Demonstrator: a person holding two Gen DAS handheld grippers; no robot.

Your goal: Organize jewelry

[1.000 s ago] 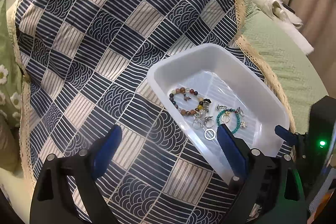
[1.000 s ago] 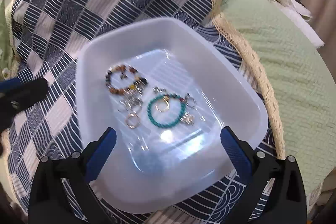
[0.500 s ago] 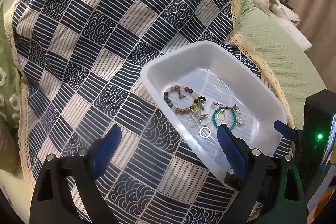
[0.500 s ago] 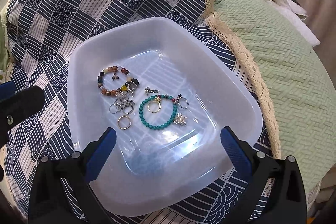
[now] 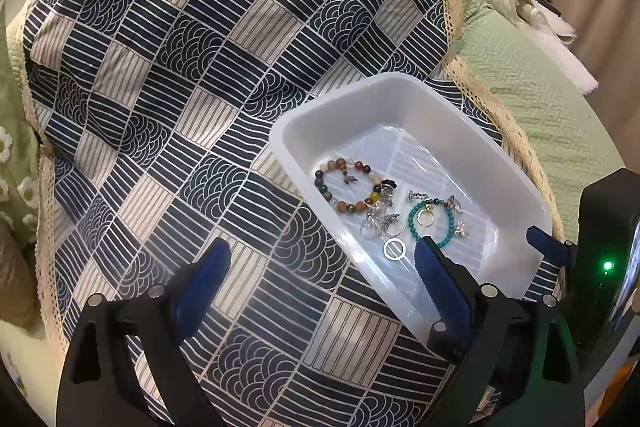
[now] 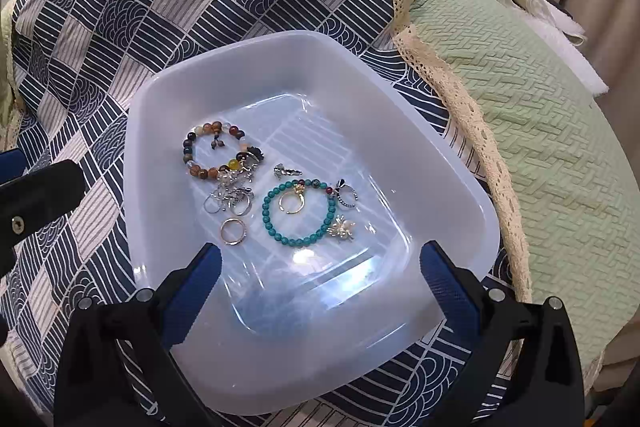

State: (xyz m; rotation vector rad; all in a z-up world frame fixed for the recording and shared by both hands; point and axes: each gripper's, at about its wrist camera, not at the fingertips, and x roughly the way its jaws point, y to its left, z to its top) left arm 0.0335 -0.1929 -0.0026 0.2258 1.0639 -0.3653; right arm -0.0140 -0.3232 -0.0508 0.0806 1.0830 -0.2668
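Note:
A white plastic tray (image 6: 448, 163) (image 5: 292, 151) rests on the patterned navy cloth. In it lie a brown multicolour bead bracelet (image 6: 208, 151) (image 5: 340, 183), a turquoise bead bracelet (image 6: 288, 227) (image 5: 416, 223), a gold ring (image 6: 233, 231) (image 5: 395, 249), several silver rings and charms (image 6: 232, 199), and a small pale flower charm (image 6: 342, 229). My right gripper (image 6: 320, 267) is open and empty, above the tray's near part. My left gripper (image 5: 320, 267) is open and empty, over the cloth at the tray's left rim.
The navy and beige checked cloth (image 5: 180, 75) with a lace border (image 6: 472, 115) covers a green textured bedspread (image 6: 540, 107). A white fluffy item (image 5: 536, 27) lies at the far right. The left gripper's body (image 6: 36, 203) shows at the right view's left edge.
Both grippers have pulled back and up from the tray, so more cloth shows around it. Both stay open. The jewelry has not moved.

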